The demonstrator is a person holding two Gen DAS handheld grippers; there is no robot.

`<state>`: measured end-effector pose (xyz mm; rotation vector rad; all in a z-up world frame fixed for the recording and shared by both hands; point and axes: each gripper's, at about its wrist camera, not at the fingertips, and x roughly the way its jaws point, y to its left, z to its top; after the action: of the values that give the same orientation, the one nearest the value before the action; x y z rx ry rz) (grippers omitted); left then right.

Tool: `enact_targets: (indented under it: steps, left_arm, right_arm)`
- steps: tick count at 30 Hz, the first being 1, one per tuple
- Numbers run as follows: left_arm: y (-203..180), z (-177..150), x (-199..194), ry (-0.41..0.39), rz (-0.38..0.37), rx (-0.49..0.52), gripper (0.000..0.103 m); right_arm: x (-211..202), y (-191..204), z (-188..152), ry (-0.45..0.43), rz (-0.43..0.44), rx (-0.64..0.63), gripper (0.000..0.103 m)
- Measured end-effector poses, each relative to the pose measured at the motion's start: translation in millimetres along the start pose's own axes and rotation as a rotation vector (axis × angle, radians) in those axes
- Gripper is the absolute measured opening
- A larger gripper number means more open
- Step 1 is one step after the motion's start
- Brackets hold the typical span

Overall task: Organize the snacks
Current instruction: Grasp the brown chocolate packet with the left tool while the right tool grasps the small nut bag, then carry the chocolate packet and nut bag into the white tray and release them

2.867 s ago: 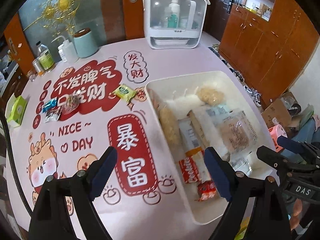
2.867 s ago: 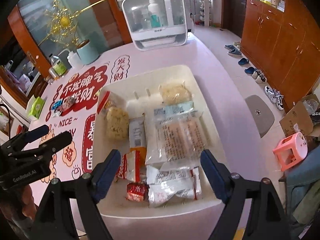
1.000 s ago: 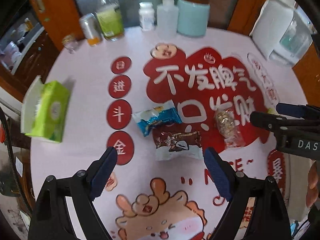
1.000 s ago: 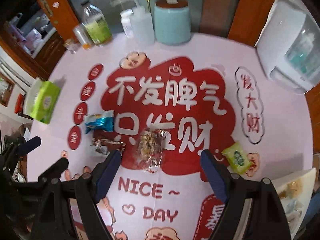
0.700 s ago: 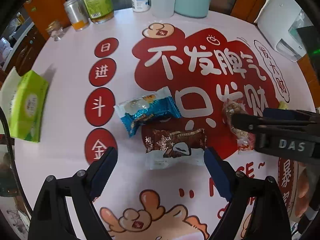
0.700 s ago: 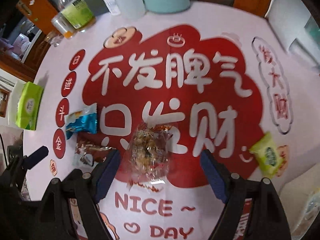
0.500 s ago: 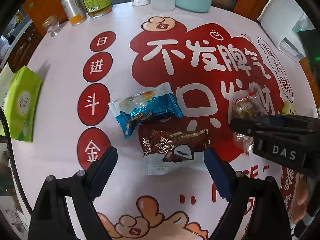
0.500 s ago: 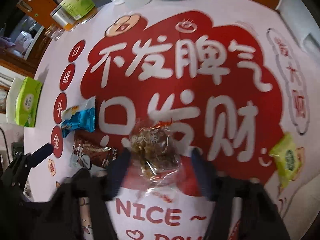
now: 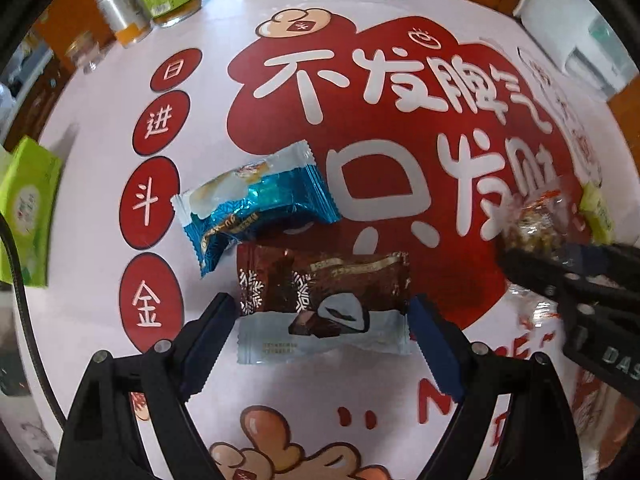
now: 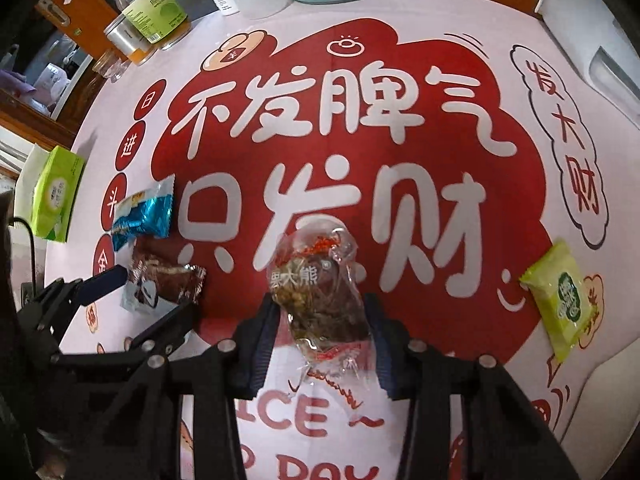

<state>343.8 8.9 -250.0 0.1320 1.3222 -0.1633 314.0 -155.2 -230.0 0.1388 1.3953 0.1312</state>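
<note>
Brown-and-pale wrapper first: your left gripper [image 9: 322,316] straddles the chocolate snack pack [image 9: 322,296], pads on either side of its short ends, not pressing yet. Its jaws are closing, with the pack between them, lined up across the pack's length, likely so the squeeze lands on the filled middle and not on the flat seams. Your right gripper [image 10: 322,344] has narrowed onto the clear nut-cluster pack [image 10: 320,292]; its jaws are closing too, the pads already squeezing the crinkled plastic from both sides near its lower half. Both tools point steeply down at the printed tablecloth [image 10: 420,80], which suits flat packs lying loose on it. Just beyond the chocolate pack, touching its upper edge, lies the blue foil snack [image 9: 256,208], untouched. Off to the right, well apart, sits the green sachet [image 10: 560,296]. A green tissue pack [image 10: 56,192] rests at the left edge. Farthest back stand the bottles and jars [image 10: 156,12]. No tray shows clearly in either view, so you'll likely have to carry both packs off to it.
</note>
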Motion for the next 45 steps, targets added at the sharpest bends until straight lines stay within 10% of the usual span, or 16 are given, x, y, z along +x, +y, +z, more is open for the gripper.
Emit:
enact_targets:
  steps: [7,19,27,45]
  left_arm:
    - [2,-8,-11,-0.010,-0.012,-0.025,0.041]
    - [-62,-115,-74,-0.020,-0.017,0.130,0.039]
    - [-123,-175,-129,-0.027,-0.113,0.134,0.039]
    - [-365,-130,-223,-0.256,-0.187,0.322,0.041]
  right_arm:
    - [-4,-4,-23,0.000,0.010,-0.004,0.043]
    - [-33,-20,-103,0.023,0.072,-0.031,0.042]
    - [-117,-55,-171,-0.117,0.074,-0.074,0.042]
    - [-267,-233,-256,-0.407,-0.105,0.050,0.043]
